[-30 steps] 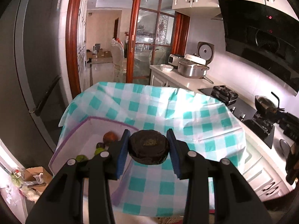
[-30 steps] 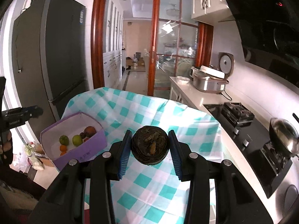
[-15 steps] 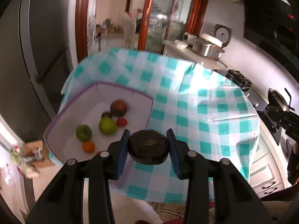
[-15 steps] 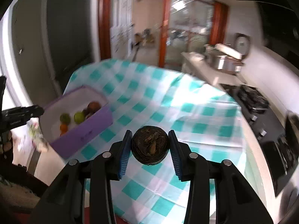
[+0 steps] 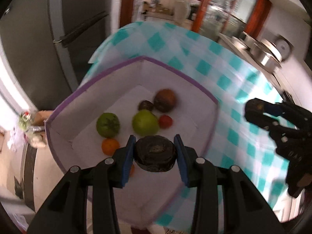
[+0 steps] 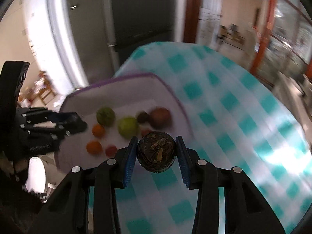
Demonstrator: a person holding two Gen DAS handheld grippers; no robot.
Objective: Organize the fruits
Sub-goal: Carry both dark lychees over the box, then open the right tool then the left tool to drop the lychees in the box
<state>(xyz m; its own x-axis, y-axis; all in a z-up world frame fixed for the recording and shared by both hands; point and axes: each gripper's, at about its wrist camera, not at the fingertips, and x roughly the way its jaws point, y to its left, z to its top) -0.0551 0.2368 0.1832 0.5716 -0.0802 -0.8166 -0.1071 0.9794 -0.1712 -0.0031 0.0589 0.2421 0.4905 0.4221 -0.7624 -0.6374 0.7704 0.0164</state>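
My left gripper [image 5: 155,153] is shut on a dark round fruit [image 5: 155,154] and holds it above the near part of the purple-rimmed white box [image 5: 175,72]. Inside the box lie two green fruits [image 5: 107,124], a brown fruit [image 5: 165,102], a small dark one, a red one [image 5: 165,121] and an orange one [image 5: 110,146]. My right gripper [image 6: 156,153] is shut on another dark round fruit [image 6: 156,152], just over the box's right edge [image 6: 175,95]. It also shows in the left wrist view [image 5: 259,111], right of the box.
The box sits at the left corner of a table under a teal-and-white checked cloth [image 6: 243,117]. A grey fridge [image 5: 78,19] stands behind it. A kitchen counter with steel pots [image 5: 267,58] runs at the far right.
Both grippers have swung left and down toward the box, each still holding its dark fruit. The left one now hangs over the box; the right one has reached its right edge.
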